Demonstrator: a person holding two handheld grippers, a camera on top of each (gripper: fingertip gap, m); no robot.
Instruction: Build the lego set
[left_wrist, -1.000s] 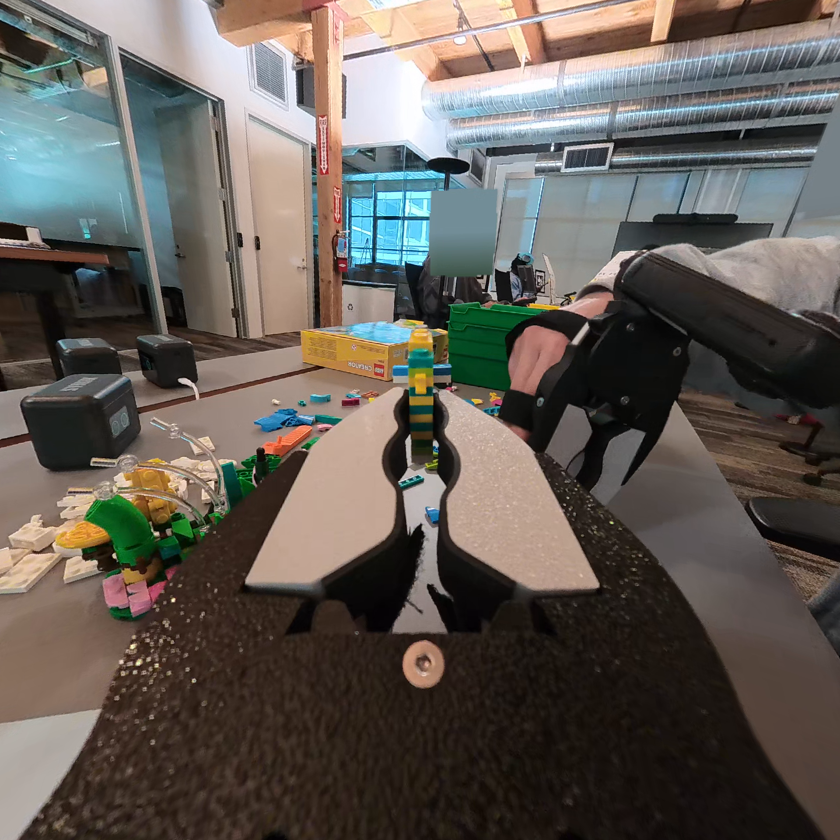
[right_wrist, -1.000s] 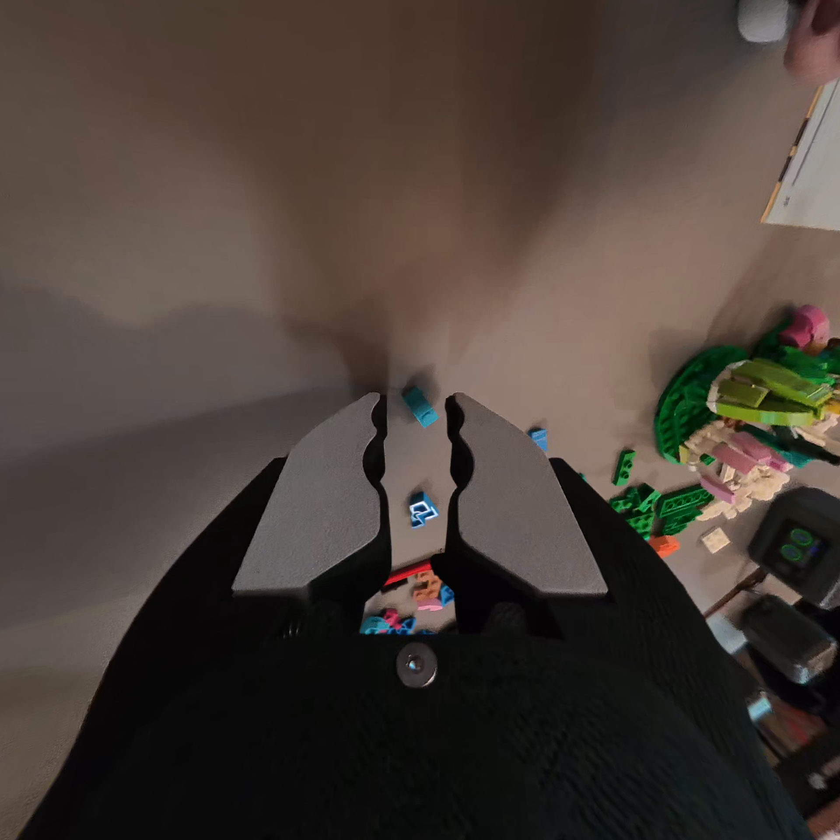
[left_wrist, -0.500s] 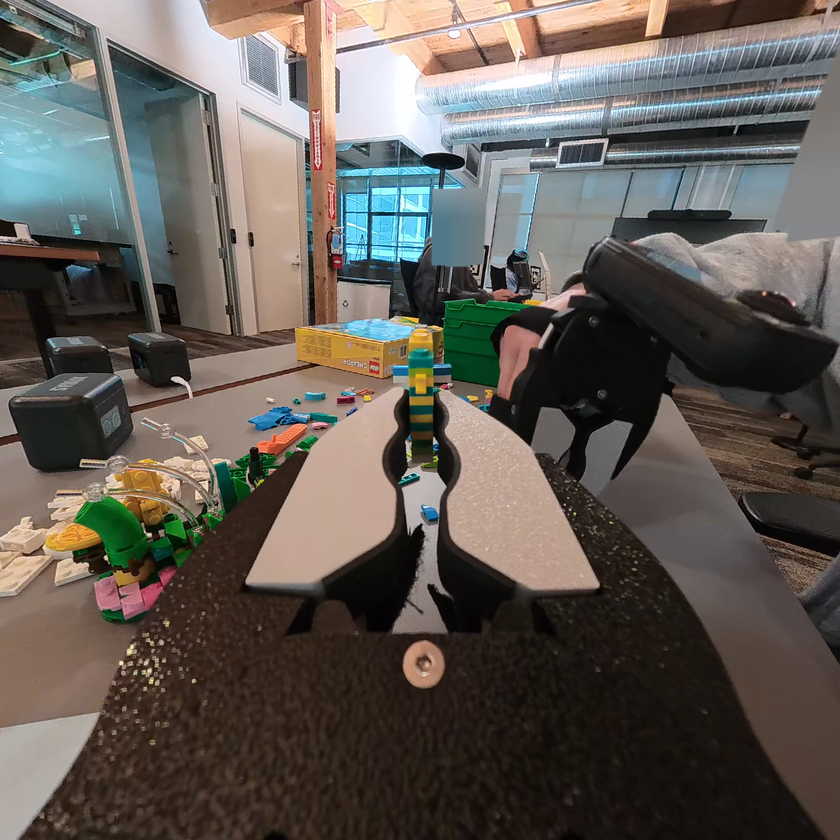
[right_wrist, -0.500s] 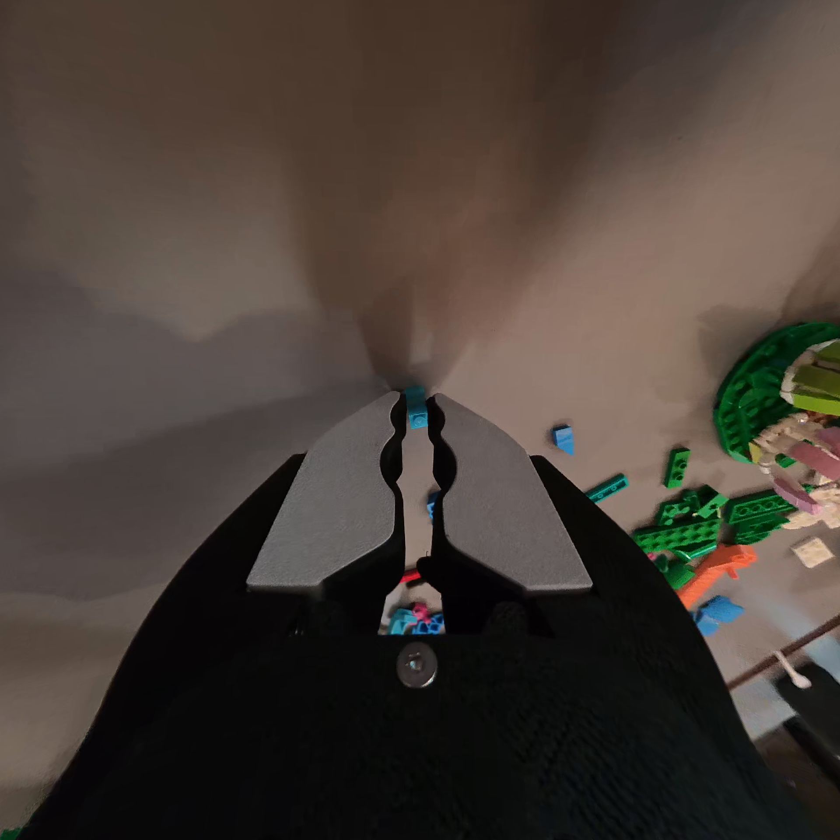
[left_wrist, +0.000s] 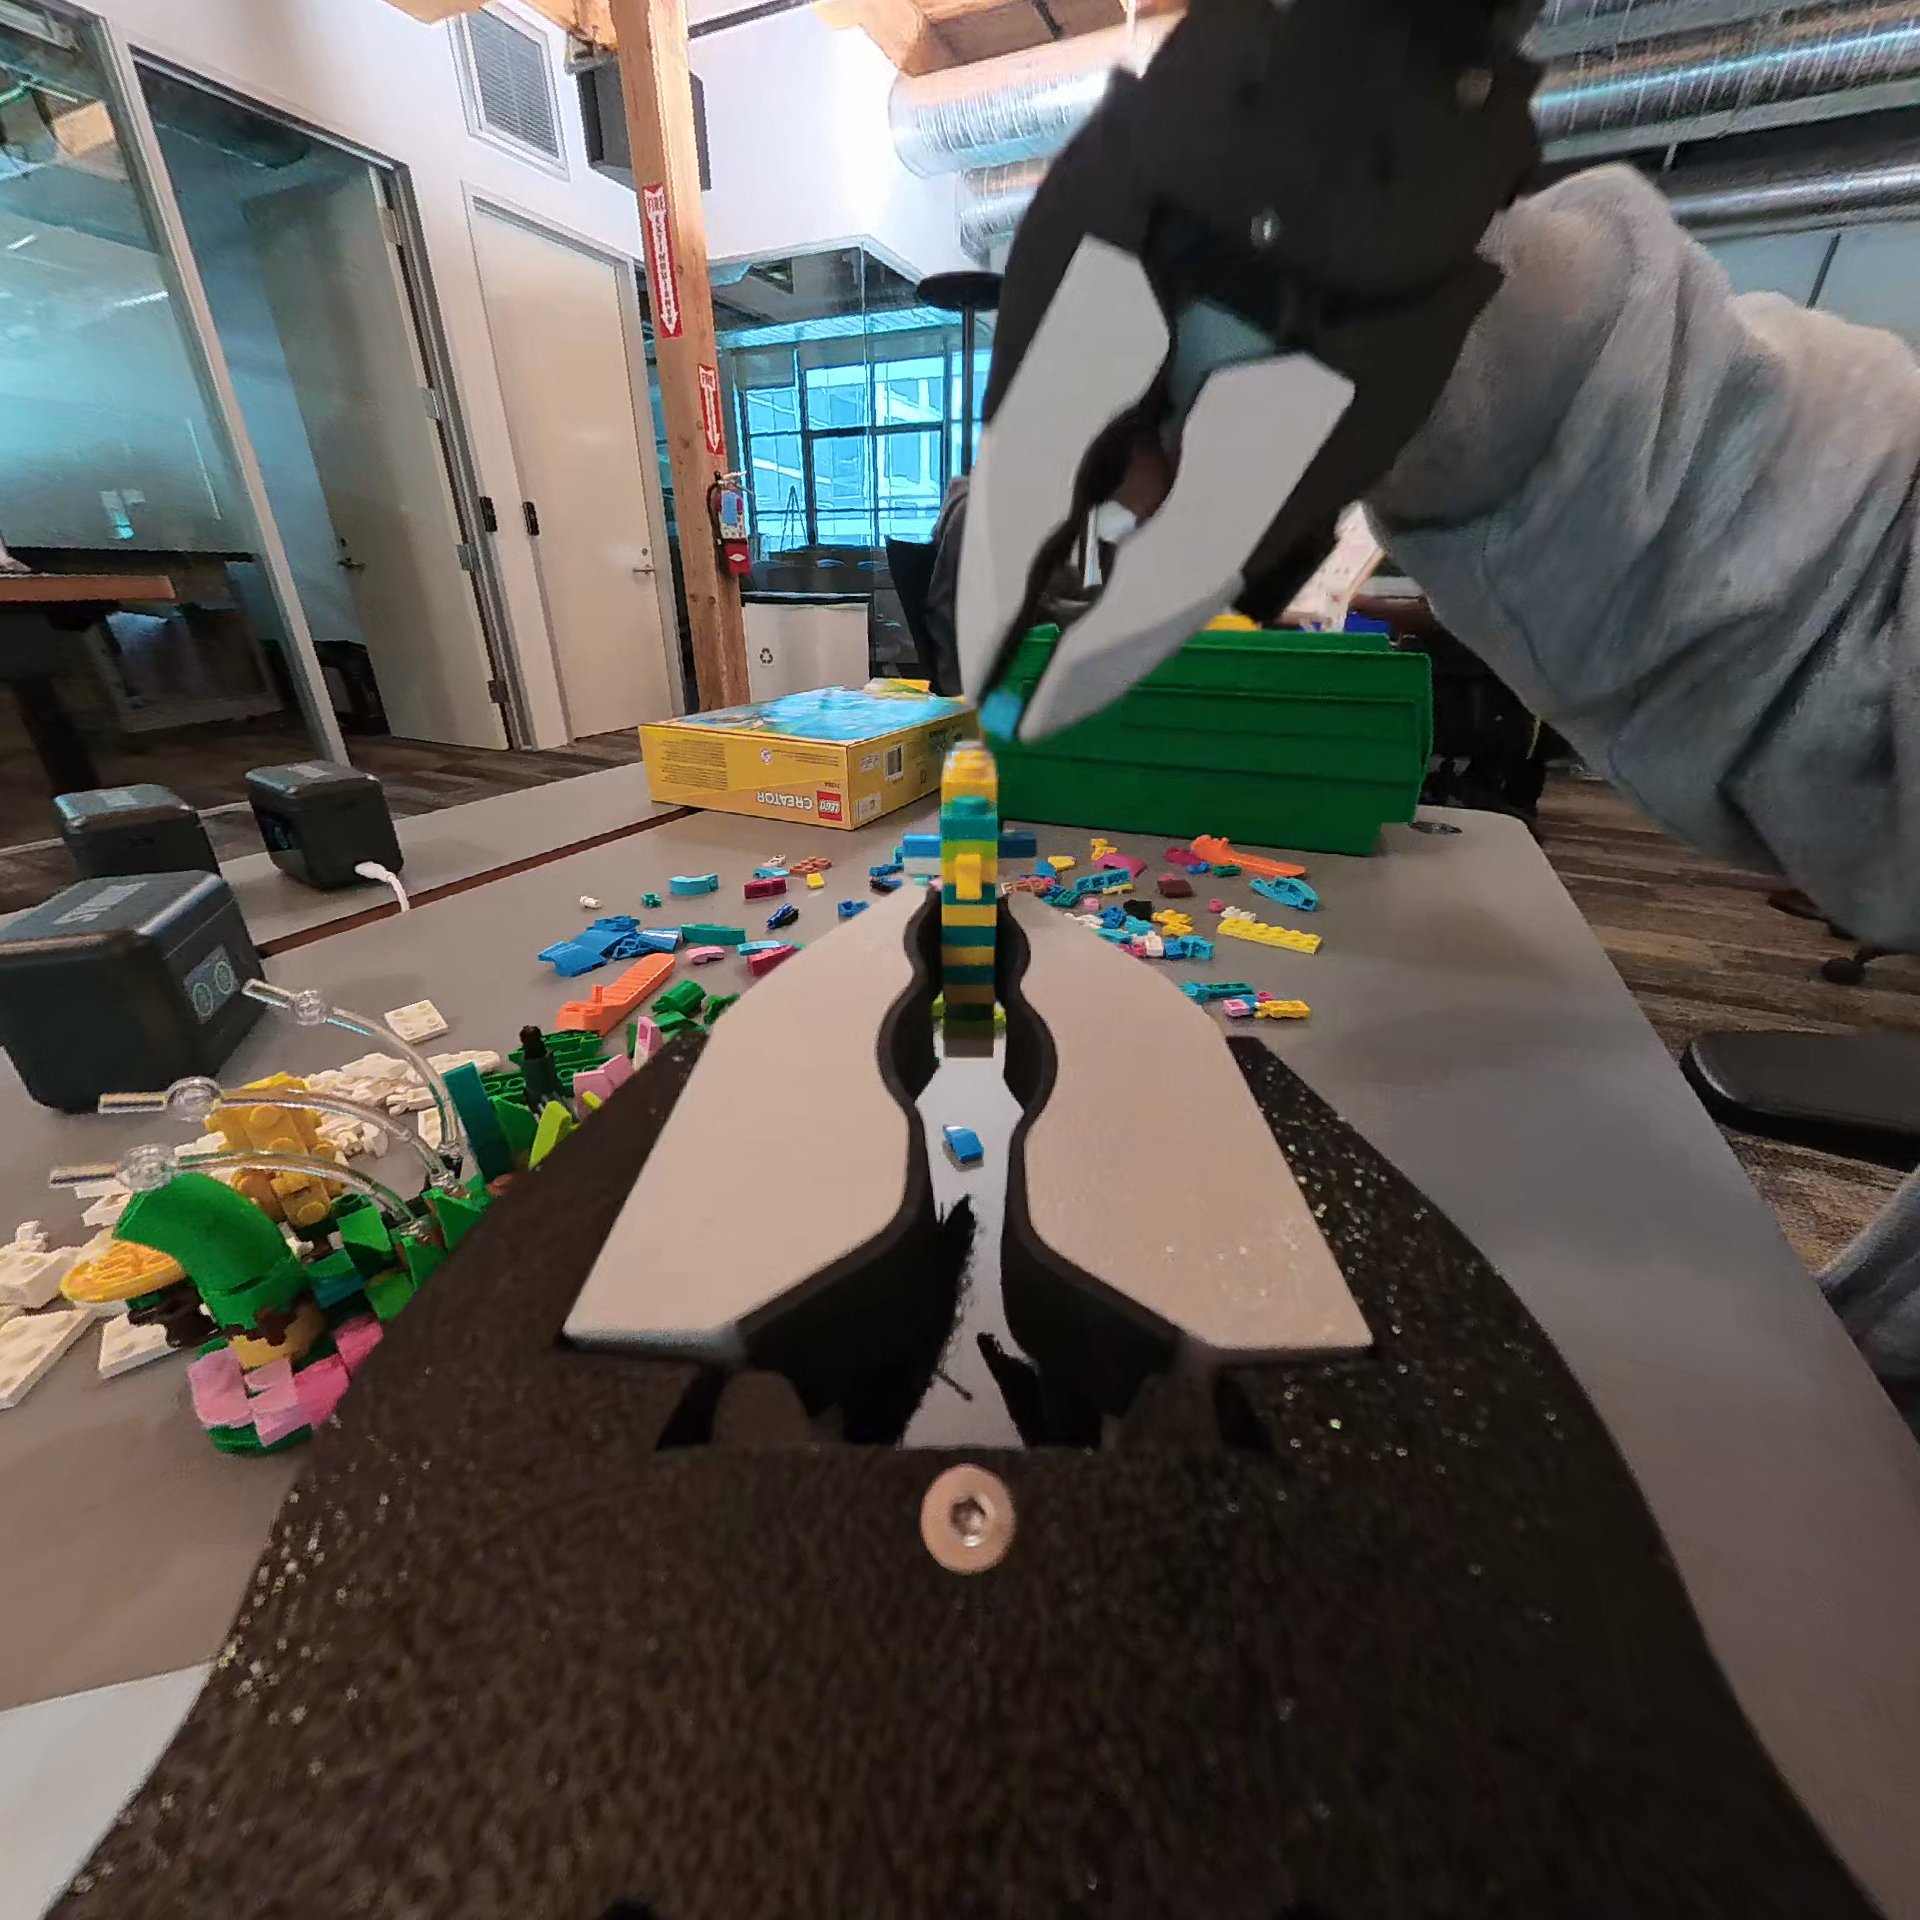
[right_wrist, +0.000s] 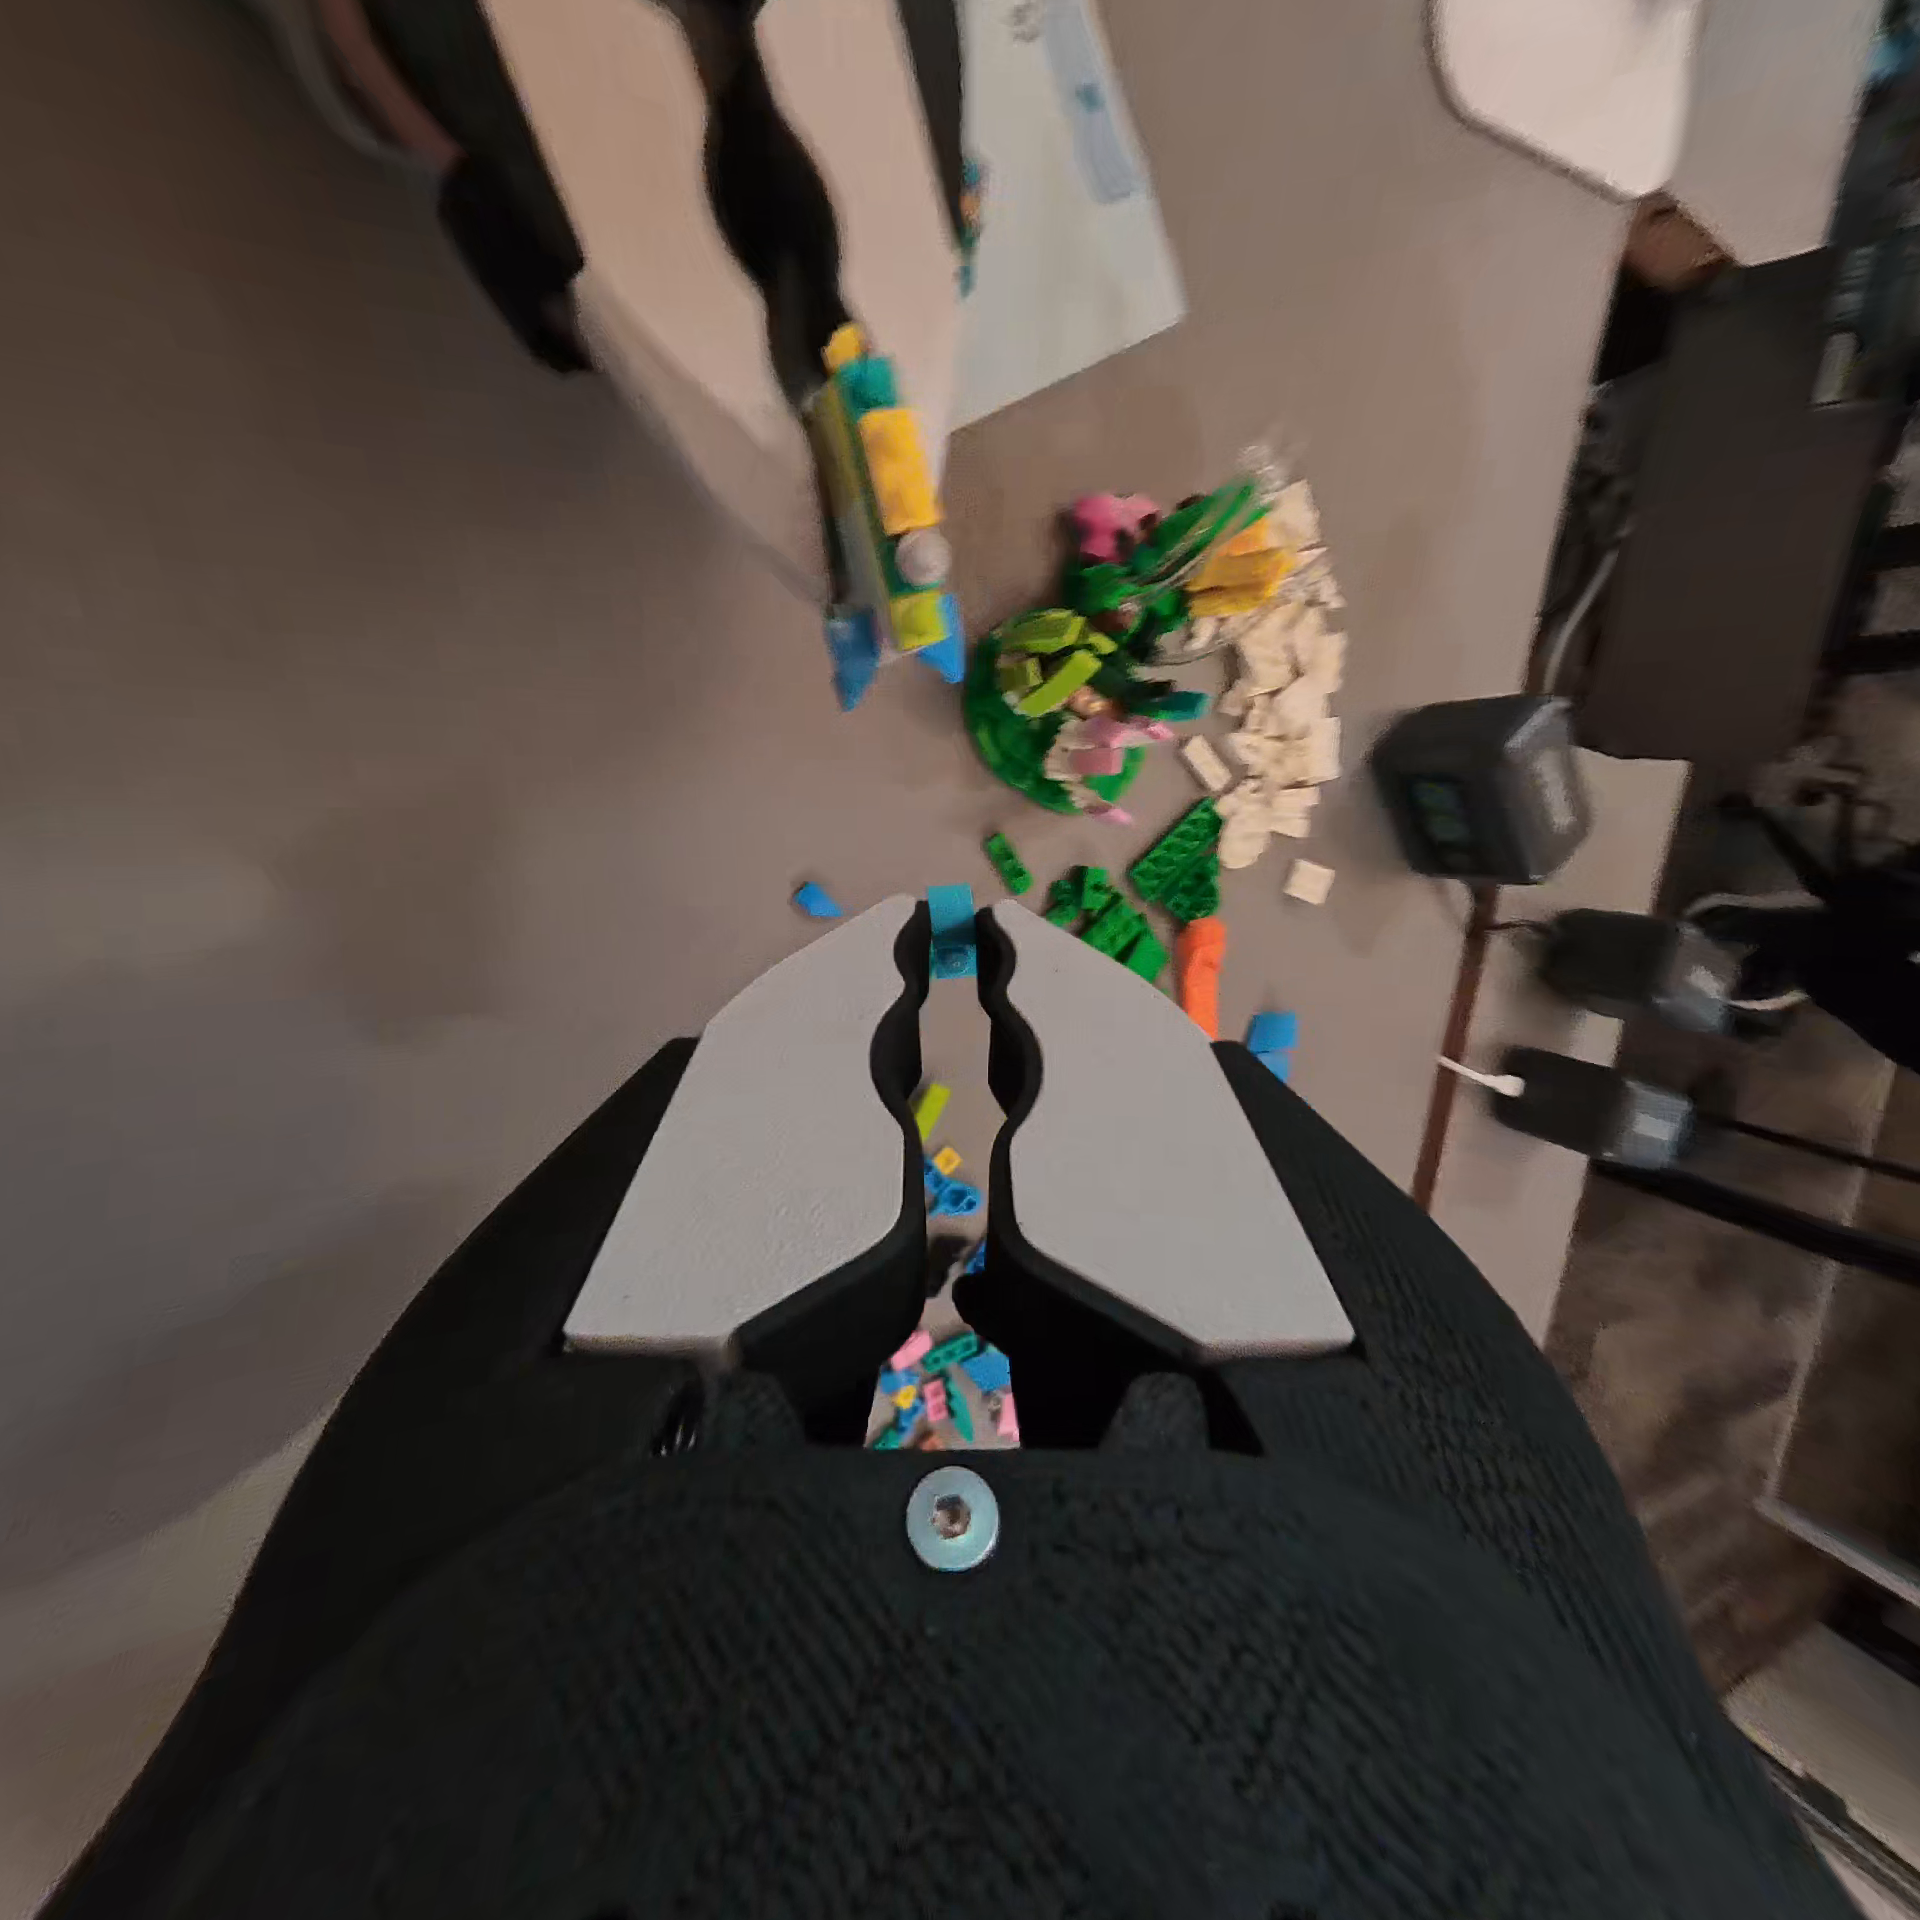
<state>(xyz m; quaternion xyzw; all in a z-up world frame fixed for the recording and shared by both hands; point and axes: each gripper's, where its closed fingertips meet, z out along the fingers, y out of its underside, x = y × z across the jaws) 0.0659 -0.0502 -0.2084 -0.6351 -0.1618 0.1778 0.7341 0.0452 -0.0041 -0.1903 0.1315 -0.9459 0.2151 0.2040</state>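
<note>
My left gripper (left_wrist: 968, 914) is shut on a tall stack of yellow, teal and lime bricks (left_wrist: 968, 862), held upright above the grey table (left_wrist: 1403, 1039). My right gripper (right_wrist: 951, 914) is shut on a small light blue brick (right_wrist: 950, 930). In the left wrist view the right gripper (left_wrist: 1003, 717) hangs just above the stack's top with the blue brick (left_wrist: 1000, 713) at its tips. In the right wrist view the stack (right_wrist: 883, 499) lies ahead, blurred, in the left gripper's fingers (right_wrist: 675, 208).
Loose coloured bricks (left_wrist: 1143, 914) are scattered across the table. A green and pink flower model (left_wrist: 239, 1278) and white plates (left_wrist: 31, 1330) lie at the left. A yellow box (left_wrist: 800, 769), a green bin (left_wrist: 1226, 748) and black cubes (left_wrist: 114, 977) stand farther back. One gripper's finger ends stand about 6 centimetres off the other's.
My right gripper closed on the light blue brick on the table, lifted it and carried it up over the top of the stack. The left gripper held the stack still.
</note>
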